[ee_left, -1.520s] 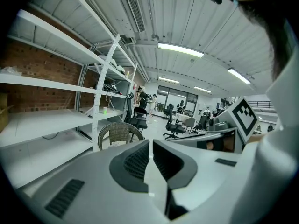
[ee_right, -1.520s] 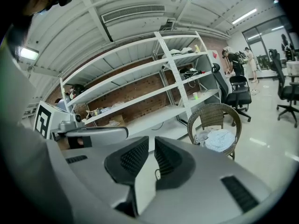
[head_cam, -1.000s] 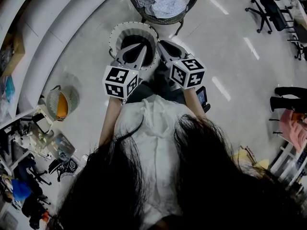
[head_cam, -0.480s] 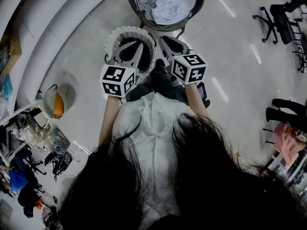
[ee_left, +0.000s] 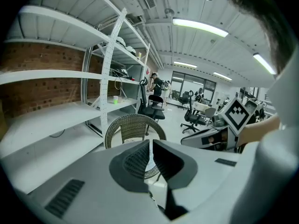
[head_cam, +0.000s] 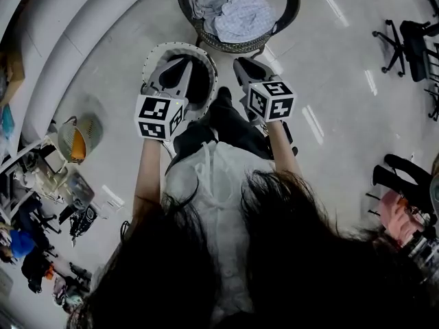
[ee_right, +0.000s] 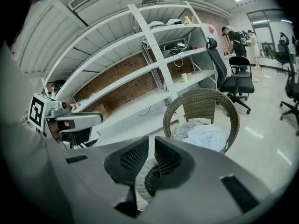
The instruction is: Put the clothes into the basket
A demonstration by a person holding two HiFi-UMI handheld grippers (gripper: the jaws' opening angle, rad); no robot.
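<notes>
The left gripper (ee_left: pixel 151 144) points toward the wicker chair (head_cam: pixel 233 45) from the person's side of it, its jaws pressed together with nothing between them. Just beneath it the white basket (head_cam: pixel 164 48) stands on the floor (head_cam: pixel 329 81), just short of the chair and a little to its left. What shows of the basket's inside looks empty. The clothes (head_cam: pixel 236 12), a pale crumpled heap, lie on the chair's seat, none of them in the basket. The right gripper (ee_right: pixel 150 143) hangs beside the basket's right rim, also aimed at the chair, its jaws closed on nothing. The task appears to be at its start: this is the approach to the first garment, with neither gripper near enough to touch the heap. The next move likely calls for bringing a gripper over the seat, spreading its jaws and pinching a fold near the top of the heap. The garment would then be carried back to the basket, lifted high enough that trailing cloth clears the chair's rim.
</notes>
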